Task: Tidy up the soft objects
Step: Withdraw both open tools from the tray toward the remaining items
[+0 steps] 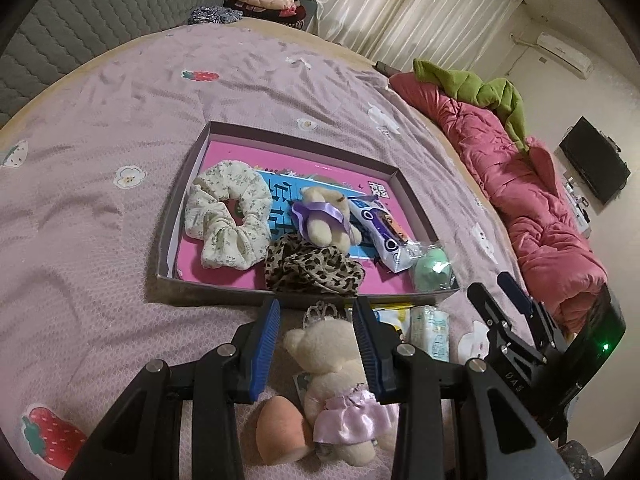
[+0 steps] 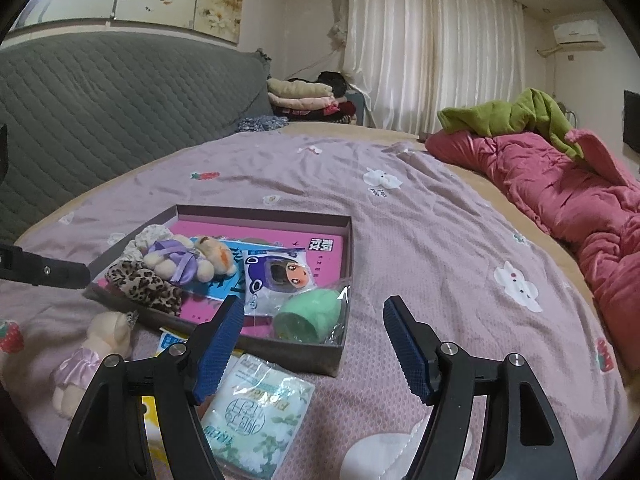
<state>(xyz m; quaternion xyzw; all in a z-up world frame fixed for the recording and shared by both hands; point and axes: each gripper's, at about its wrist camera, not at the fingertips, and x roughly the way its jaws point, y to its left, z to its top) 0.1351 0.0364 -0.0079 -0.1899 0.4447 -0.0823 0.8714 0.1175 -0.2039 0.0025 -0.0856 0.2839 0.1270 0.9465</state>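
Left wrist view: left gripper (image 1: 316,312) jaws parted, nothing pinched; they straddle the head of a cream teddy in a pink dress (image 1: 340,380) lying on the bedsheet (image 1: 100,240), pads not visibly pressing it. Peach sponge (image 1: 280,428) just beside the teddy. Shallow box (image 1: 176,240) ahead holds a floral scrunchie (image 1: 228,220), leopard scrunchie (image 1: 312,272), small bear with purple ribbon (image 1: 324,216), white packet (image 1: 380,232) and bagged green sponge (image 1: 432,272). Right gripper (image 1: 496,292) visible at right. Right wrist view: right gripper (image 2: 314,312) wide open, empty, over the box's near corner (image 2: 304,356). Tissue pack (image 2: 260,412) lies on the sheet below its left finger.
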